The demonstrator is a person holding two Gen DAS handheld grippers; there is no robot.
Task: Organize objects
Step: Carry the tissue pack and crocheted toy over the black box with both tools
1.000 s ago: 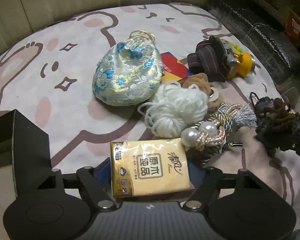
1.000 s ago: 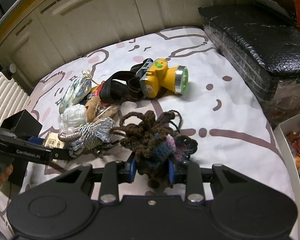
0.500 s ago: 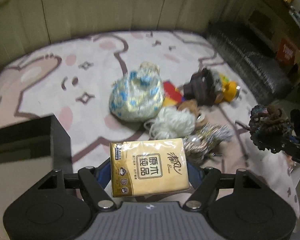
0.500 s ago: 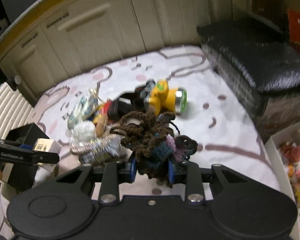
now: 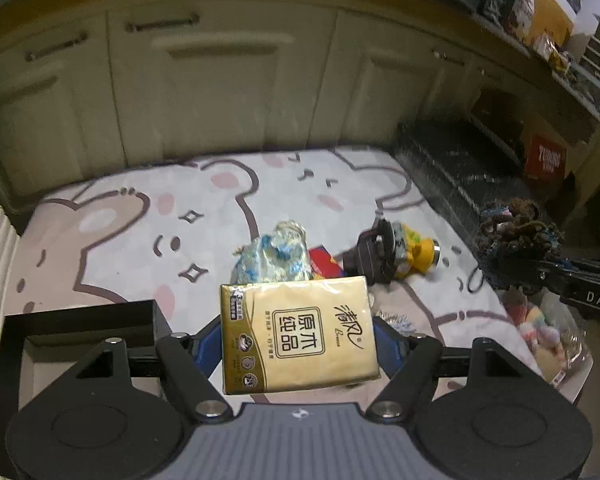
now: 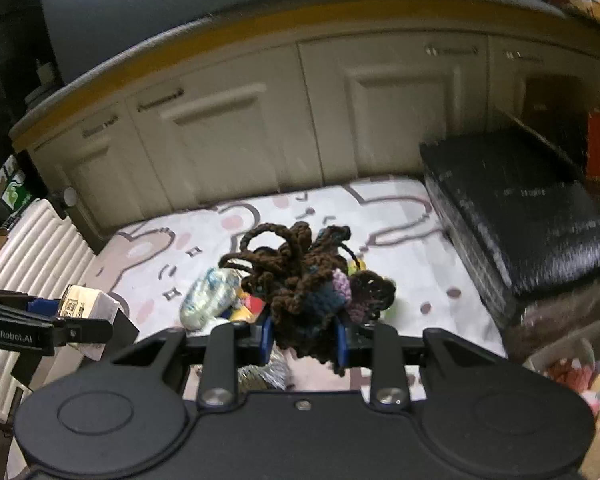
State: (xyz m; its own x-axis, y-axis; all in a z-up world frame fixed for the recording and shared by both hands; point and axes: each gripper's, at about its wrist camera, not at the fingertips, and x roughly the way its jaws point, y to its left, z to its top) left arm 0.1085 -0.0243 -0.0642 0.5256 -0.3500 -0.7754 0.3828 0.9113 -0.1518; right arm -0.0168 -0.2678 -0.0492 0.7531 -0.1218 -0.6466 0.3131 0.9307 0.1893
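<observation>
Closest in, the left gripper (image 5: 298,344) has its blue pads clamped on the sides of a gold tissue pack (image 5: 298,336), carried in the air above the cartoon-bear blanket (image 5: 140,232). Just left of and below it, a black box (image 5: 80,320) sits open, its hollow in plain sight. Over on the right, the right gripper (image 6: 302,338) is squeezed tight on a brown crochet bundle (image 6: 304,280), loops spilling over the top, also clear of the blanket.

Further out, the unsorted pile waits on the blanket: a blue floral pouch (image 5: 274,258), a red card (image 5: 324,262) tucked beside it, and a yellow headlamp (image 5: 396,250) with its dark strap. Beyond all that, cream cabinet doors (image 5: 220,92).

This looks like the carry stage, both items picked and up. Next, each hand needs a destination; the black box looks the likely spot for the tissues, with a level approach before letting go.
</observation>
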